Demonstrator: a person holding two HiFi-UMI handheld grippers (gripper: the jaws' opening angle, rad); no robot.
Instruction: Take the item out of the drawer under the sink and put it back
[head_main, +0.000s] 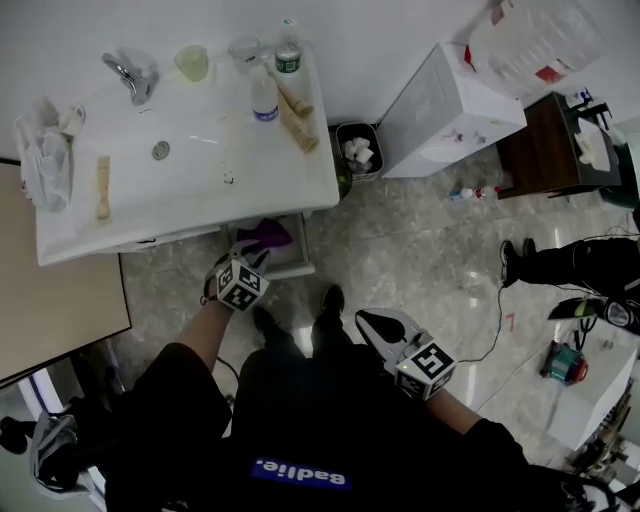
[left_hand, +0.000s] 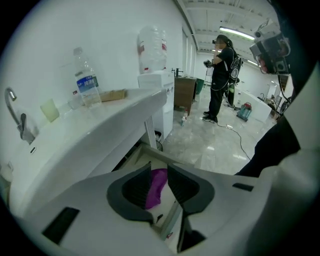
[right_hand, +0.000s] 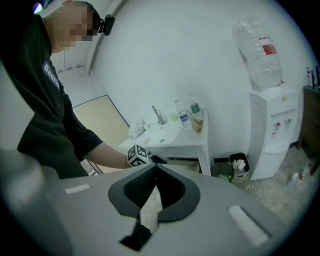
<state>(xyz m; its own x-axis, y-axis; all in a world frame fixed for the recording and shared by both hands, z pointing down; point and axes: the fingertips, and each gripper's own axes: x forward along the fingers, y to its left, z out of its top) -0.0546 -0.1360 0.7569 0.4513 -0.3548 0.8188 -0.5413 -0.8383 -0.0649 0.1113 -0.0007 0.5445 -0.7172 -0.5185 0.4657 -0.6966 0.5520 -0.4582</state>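
Under the white sink (head_main: 200, 195) at the far left, the drawer (head_main: 303, 266) stands pulled out with the purple cloth (head_main: 266, 235) lying loose inside. The left tongs (left_hand: 159, 168) hang close over it with jaws apart, the cloth showing in the gap but not pinched. It looks soft, light and limp, likely to bunch and drape rather than slip, so a pinch on a raised fold near its middle seems the surest hold. Further right, the right tongs (right_hand: 155, 169) are closed on nothing; the only legible print is on the black shirt (head_main: 300, 472), apparently "Badlie", while the bottle (head_main: 263, 100) label is too small to read.
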